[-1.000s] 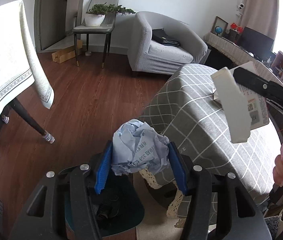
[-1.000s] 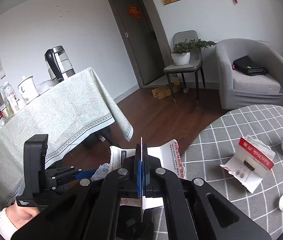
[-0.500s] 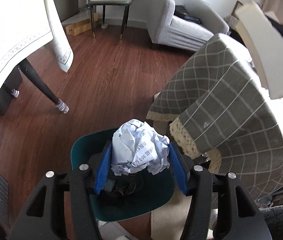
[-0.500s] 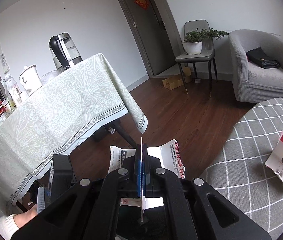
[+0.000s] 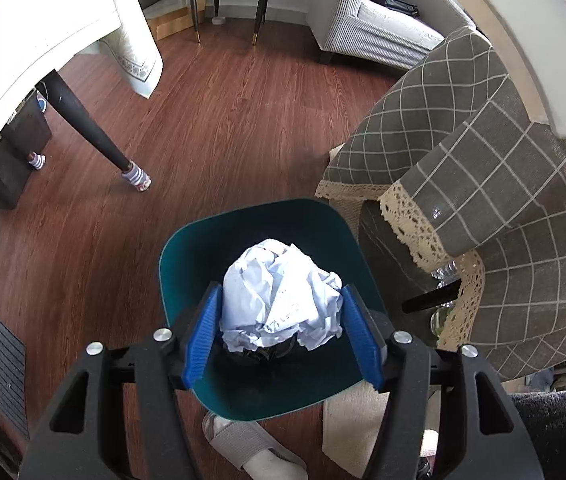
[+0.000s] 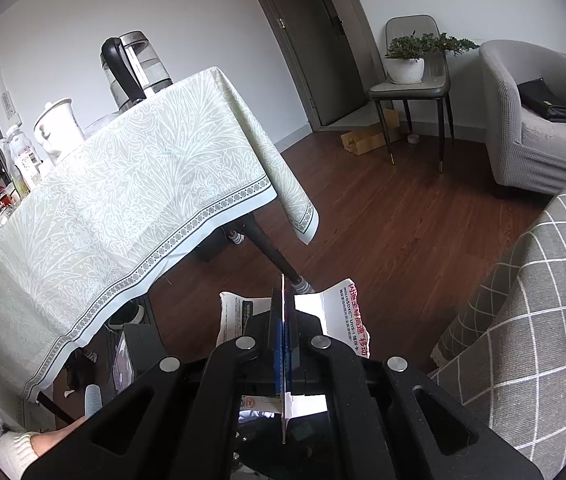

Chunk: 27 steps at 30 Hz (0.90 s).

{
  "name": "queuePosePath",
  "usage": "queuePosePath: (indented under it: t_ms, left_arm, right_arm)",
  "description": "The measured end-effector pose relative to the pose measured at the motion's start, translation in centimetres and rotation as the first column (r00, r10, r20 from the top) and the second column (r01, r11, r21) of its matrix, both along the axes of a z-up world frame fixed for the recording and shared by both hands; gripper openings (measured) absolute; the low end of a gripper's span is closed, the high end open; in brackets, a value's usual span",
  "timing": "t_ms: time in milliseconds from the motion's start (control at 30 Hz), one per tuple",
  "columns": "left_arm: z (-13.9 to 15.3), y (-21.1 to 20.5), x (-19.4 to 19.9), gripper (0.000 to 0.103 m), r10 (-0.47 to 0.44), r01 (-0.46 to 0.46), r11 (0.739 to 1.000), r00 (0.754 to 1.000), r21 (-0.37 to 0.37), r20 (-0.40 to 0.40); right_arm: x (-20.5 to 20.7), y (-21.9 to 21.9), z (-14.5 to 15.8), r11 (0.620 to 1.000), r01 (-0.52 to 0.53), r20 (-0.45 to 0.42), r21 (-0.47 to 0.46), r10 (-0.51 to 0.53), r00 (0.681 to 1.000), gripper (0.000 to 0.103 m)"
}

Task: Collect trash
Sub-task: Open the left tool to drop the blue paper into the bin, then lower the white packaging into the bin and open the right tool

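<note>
Between the blue pads of the left gripper [image 5: 281, 332] sits a crumpled paper ball [image 5: 281, 294], pale blue-white with faint print, directly over the mouth of the teal bin [image 5: 175, 256]. The jaws are opening: the ball seems to brush the left pad, while a thin gap shows at the right one, so it looks freed rather than squeezed. It should be very light, soft and springy; it gives under any pinch and is best taken across its widest bulge, where the folds pack tightest and a loose flap will not pull out.

Beyond the fingertips, the bin stands on a dark wood floor [image 5: 223, 120]. To the gripper's right hangs a grey checked tablecloth [image 5: 523, 200] with a lace hem; to its upper left, a pale patterned cloth [image 5: 135, 40] over a dark table leg [image 5: 83, 120].

The right gripper [image 6: 284, 320] is fully closed on torn card packaging [image 6: 347, 312], white with red and black print, held edge-on between the pads. That card is thin, stiff and light, and is likely to slip unless gripped well in from its torn edge.
</note>
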<state>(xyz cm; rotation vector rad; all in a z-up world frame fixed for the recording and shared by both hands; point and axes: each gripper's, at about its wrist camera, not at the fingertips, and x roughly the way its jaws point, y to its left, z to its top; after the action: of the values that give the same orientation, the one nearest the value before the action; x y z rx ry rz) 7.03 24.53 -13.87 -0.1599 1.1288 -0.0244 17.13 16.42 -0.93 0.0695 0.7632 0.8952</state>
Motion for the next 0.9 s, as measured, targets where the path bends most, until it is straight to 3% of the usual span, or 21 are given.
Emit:
queuePosePath:
  t_ms: [133, 400, 900]
  left_arm:
    - [-0.2, 0.4, -0.4, 0.077, 0.002, -0.002, 1.000, 1.000, 0.016, 0.002]
    - [1.5, 2.0, -1.4, 0.077, 0.028, -0.028, 1.000, 0.998, 0.002, 0.054]
    - [6.7, 5.9, -3.8, 0.064, 0.111, -0.105, 0.994, 0.974, -0.037, 0.199]
  right_arm:
    - [0.3, 1.2, -1.1, 0.999, -0.006, -0.023, -0.033, 0.005, 1.000, 0.001]
    - [0.5, 3.9, -3.7, 0.993, -0.032, -0.070, -0.117, 0.024, 0.997, 0.001]
    - [0.2, 8.2, -9.7, 0.958, -0.091, -0.166, -0.272, 0.047, 0.985, 0.001]
